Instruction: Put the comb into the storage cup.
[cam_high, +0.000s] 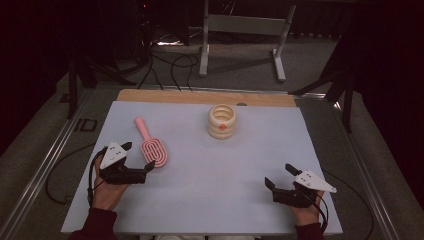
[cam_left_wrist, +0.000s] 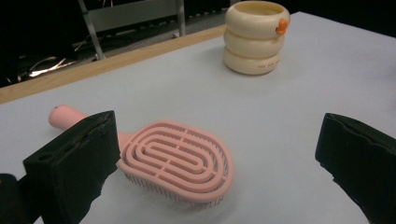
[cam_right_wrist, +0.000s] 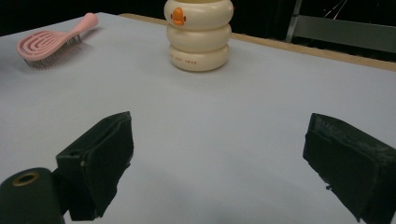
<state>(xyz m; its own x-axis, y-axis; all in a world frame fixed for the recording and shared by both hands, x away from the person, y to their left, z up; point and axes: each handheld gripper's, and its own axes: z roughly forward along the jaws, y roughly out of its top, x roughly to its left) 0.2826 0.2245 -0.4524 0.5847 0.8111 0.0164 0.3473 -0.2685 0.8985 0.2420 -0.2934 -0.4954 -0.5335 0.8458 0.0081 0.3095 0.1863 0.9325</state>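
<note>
Since the left gripper (cam_high: 138, 156) sits with its jaws spread wide right beside the pink hairbrush (cam_high: 152, 146), I'd say the job is barely started: the brush lies flat on the table (cam_high: 200, 190), ungrabbed, bristles down. The pickup is all still to do. Its long axis runs diagonally, handle pointing to the far left, head toward the person. The right gripper (cam_high: 280, 176) is open too, holding nothing, well apart near the front right. The cream ringed container (cam_high: 222, 121) stands farther back.
</note>
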